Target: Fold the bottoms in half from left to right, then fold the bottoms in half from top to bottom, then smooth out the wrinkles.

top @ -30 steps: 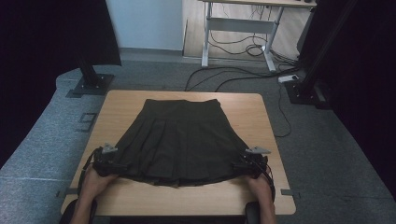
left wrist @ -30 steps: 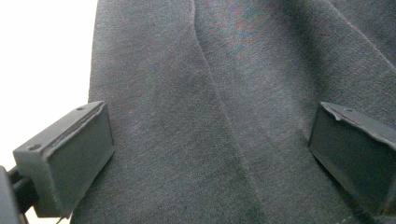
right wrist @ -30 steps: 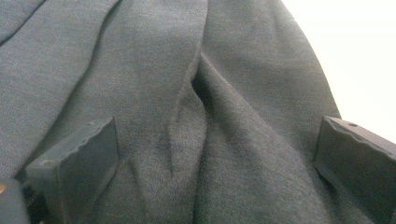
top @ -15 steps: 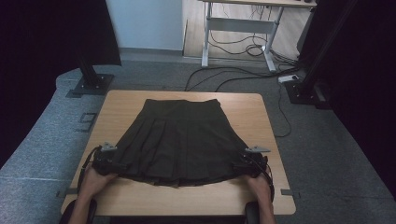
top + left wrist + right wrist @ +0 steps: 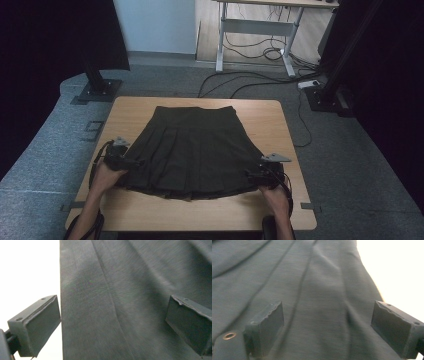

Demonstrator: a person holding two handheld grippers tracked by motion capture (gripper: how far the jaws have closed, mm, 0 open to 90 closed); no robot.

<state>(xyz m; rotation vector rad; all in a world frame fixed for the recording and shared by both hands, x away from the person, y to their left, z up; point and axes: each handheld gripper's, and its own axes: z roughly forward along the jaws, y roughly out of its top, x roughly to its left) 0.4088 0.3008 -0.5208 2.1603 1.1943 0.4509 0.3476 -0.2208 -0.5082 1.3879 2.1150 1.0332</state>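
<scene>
Grey carpet surrounds our wooden counter (image 5: 280,130), with cables trailing across the floor toward a desk frame (image 5: 255,30) at the back. On the counter we see a dark pleated skirt (image 5: 192,150) lying flat, its narrow waistband toward the far edge and its wide hem toward us. We hold the left gripper (image 5: 131,163) at the skirt's left hem corner and the right gripper (image 5: 250,176) at the right hem corner, both low against the cloth. In the left gripper view the jaws stand wide apart, one off the skirt's side edge over the pale counter, the other over the fabric (image 5: 120,302). In the right gripper view the jaws are likewise spread, with the pleated cloth (image 5: 312,302) lying between them and nothing pinched.
</scene>
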